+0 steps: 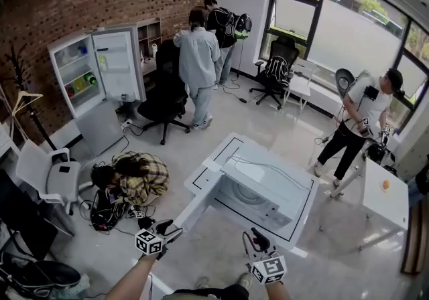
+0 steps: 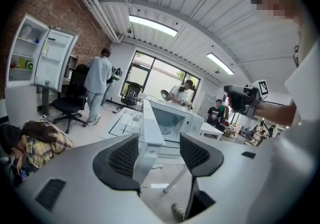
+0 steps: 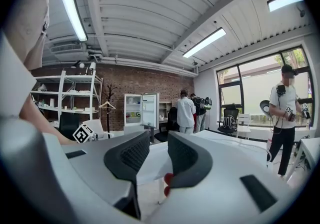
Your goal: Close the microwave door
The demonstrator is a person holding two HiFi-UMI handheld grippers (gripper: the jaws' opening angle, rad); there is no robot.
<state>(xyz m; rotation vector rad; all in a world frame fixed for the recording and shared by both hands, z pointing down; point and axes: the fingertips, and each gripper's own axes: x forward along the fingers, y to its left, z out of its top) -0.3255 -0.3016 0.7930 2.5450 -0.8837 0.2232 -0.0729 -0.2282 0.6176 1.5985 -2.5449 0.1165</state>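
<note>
Left tool [image 1: 170,228] low by me, jaws spread wide, nothing pinched. Right tool [image 1: 255,236] to its right, jaws only little apart, also holding nothing. Both point at microwave [image 1: 263,188], which sits on white surface [image 1: 233,144] in middle of room, in front of me. Microwave door [image 2: 150,118] hangs open, swung out toward my left tool, edge showing between its jaws, not touched. People [image 1: 198,57] stand far back near open fridge [image 1: 100,67].

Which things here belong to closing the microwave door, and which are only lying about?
For the job:
microwave
its open door
left gripper, open
right gripper, open

Lying about:
fridge
black chair
white chair
</note>
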